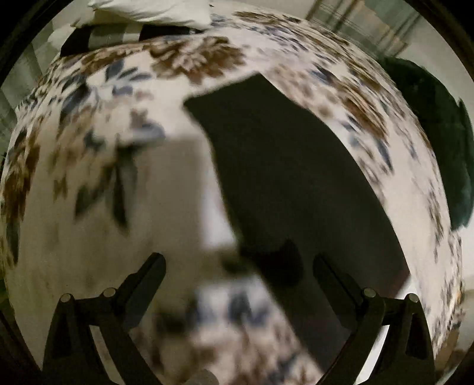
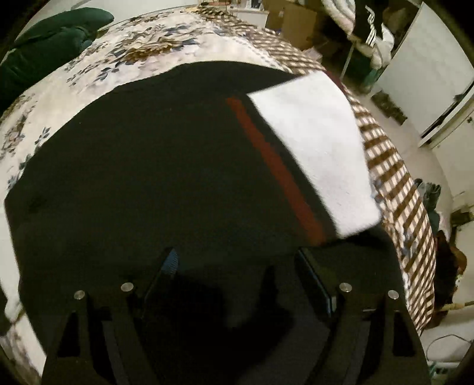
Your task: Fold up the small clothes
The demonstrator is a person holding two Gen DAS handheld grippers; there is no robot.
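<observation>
A black garment point(image 2: 154, 165) lies flat on a floral bedspread point(image 2: 142, 50). It has a red stripe point(image 2: 278, 168) and a white panel point(image 2: 314, 142) at its right side. In the left wrist view the same black garment point(image 1: 284, 165) runs from the middle to the lower right, blurred. My left gripper point(image 1: 238, 260) is open and empty above the garment's left edge. My right gripper point(image 2: 237, 257) is open and empty, low over the garment's near part.
The bedspread point(image 1: 89, 148) covers the bed. A dark green bundle point(image 1: 438, 133) lies at the bed's far side, also in the right wrist view point(image 2: 44, 41). A white pillow point(image 1: 154, 11) sits at the head. A checked blanket point(image 2: 394, 177) hangs over the bed's right edge, floor point(image 2: 414, 148) beyond.
</observation>
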